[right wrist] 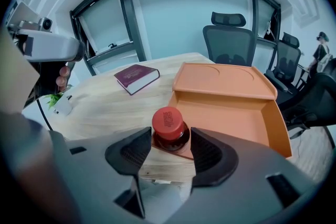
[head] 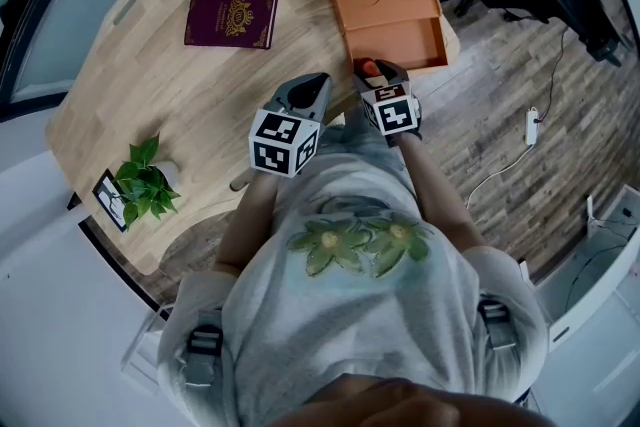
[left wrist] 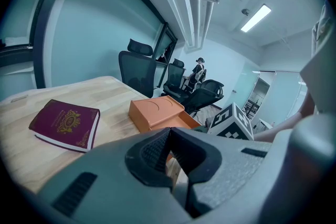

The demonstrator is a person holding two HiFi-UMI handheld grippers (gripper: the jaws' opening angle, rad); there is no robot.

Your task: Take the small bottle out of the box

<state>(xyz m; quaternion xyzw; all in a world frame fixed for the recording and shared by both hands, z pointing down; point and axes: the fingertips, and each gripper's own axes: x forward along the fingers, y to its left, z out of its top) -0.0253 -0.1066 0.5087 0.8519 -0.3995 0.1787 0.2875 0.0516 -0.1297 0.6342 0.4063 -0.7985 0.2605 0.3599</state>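
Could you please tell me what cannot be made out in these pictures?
- Bottle below its cap: right gripper view, hidden between the jaws of the right gripper.
- Book cover lettering: too small in every view.
- Card by the plant: head view, partly behind leaves, too small to read.

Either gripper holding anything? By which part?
The right gripper clamps the bottle by its dark body just under the red cap; the left gripper is shut on nothing.
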